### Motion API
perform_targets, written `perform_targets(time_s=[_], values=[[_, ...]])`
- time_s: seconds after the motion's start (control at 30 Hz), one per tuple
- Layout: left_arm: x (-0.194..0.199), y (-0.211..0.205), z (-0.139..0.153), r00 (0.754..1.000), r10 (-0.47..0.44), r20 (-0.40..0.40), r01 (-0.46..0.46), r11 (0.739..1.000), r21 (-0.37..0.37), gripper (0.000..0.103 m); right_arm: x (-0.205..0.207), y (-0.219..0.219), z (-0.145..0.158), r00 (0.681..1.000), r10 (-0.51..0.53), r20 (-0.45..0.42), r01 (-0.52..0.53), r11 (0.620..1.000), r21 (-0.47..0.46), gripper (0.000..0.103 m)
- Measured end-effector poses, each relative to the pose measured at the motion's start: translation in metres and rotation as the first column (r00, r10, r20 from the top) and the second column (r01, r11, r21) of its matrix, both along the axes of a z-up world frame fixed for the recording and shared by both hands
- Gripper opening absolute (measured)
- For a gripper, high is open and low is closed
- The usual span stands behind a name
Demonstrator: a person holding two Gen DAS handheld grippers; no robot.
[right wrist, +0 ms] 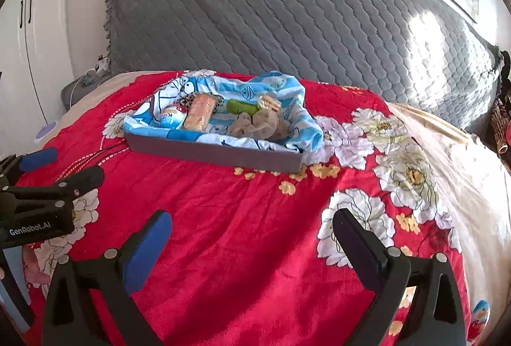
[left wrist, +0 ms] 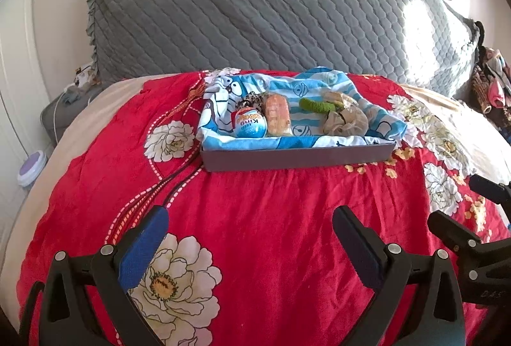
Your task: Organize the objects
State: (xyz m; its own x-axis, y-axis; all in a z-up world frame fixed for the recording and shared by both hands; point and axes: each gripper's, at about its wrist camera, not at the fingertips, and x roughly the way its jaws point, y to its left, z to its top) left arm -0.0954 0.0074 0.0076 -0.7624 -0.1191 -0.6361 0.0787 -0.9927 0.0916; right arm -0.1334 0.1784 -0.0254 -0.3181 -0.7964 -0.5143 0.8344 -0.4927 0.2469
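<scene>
both tongs spread wide, nothing between the pads: left tongs (left wrist: pixel 249 237) low in the left wrist view, right tongs (right wrist: pixel 252 237) low in the right wrist view, each hovering over the red floral bedspread (left wrist: pixel 271 218) and aimed toward the tray.

grey tray (left wrist: pixel 297 156) sitting on the bed, just above centre in the left wrist view, long axis running left to right, near wall facing the camera; in the right wrist view angled, its left end higher in frame than its right. lined with a blue and white cartoon cloth (left wrist: pixel 223 90) that spills over the far and right edges.

inside, from left to right in the left wrist view: a chocolate egg (left wrist: pixel 250 124) lying on its side at the near left, a leopard-print scrunchie (left wrist: pixel 250 101) just behind it, an orange wrapped snack pack (left wrist: pixel 278 117) beside the egg with its long axis running from the near wall toward the far one, a green scrunchie (left wrist: pixel 314 106) right of centre, a clear-wrapped item (left wrist: pixel 338 98) touching its right end, and a beige mesh scrunchie (left wrist: pixel 345 122) at the near right.

grey quilted headboard (left wrist: pixel 255 4) filling the upper frame behind the tray.

at the lower right edge of the right wrist view, a second egg-like wrapper (right wrist: pixel 480 315) on the bedspread, partly cut off.
</scene>
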Motion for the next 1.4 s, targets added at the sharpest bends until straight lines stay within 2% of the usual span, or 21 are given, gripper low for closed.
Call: perform_targets(time_s=[1.4], values=[[0.016, -0.006, -0.036, 0.999, 0.012, 0.042, -0.011, 1.0, -0.016, 0.102, 0.009, 0.006, -0.038, 0.999, -0.027, 0.047, 0.026, 0.999, 0.035, 0.102]])
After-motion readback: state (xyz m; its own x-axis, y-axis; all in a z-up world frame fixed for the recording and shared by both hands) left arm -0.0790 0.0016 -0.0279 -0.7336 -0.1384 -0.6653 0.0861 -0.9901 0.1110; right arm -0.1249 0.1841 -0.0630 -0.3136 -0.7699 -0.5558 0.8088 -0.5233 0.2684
